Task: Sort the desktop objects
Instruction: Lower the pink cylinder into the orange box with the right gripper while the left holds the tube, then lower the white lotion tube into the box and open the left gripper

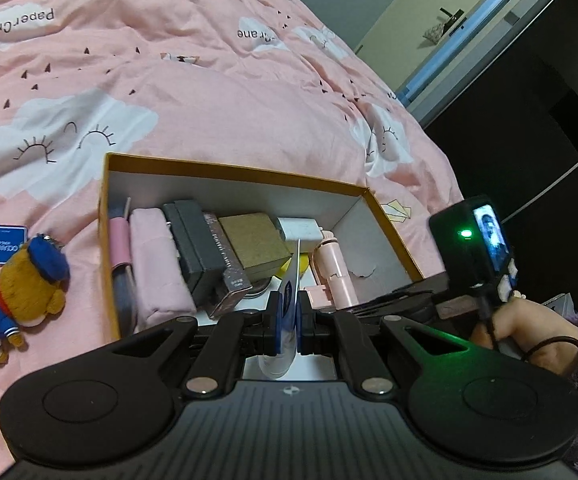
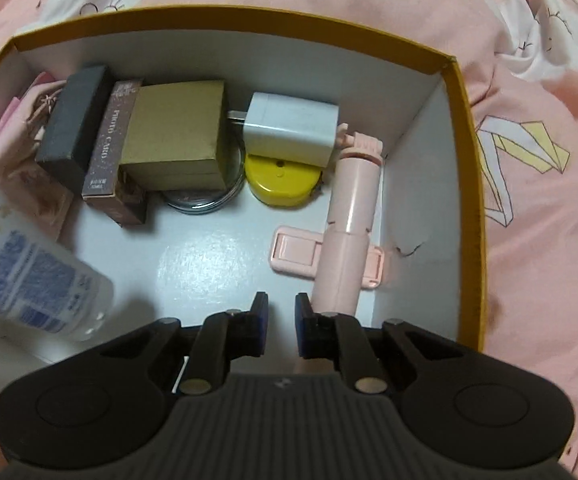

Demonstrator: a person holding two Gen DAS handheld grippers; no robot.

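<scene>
A yellow-rimmed box [image 1: 229, 168] with a white inside lies on the pink quilt. It holds pink cloth [image 1: 157, 264], dark boxes [image 1: 193, 240], a brown carton [image 1: 255, 244], a white charger [image 1: 299, 230] and a pink selfie stick [image 1: 335, 272]. My left gripper [image 1: 288, 312] is shut on a white tube with blue print [image 1: 291, 280], held above the box's near side. The tube [image 2: 29, 268] shows at the left in the right wrist view. My right gripper [image 2: 281, 320] is open and empty over the box floor [image 2: 209, 256], beside the selfie stick [image 2: 349, 232]. There the charger [image 2: 289, 128] sits above a yellow round case [image 2: 281, 180].
A teddy bear in a blue cap [image 1: 29, 280] and a blue card [image 1: 3, 244] lie on the quilt [image 1: 209, 100] left of the box. A round metal lid [image 2: 205, 200] lies under the brown carton [image 2: 177, 132]. Dark furniture [image 1: 529, 120] stands to the right of the bed.
</scene>
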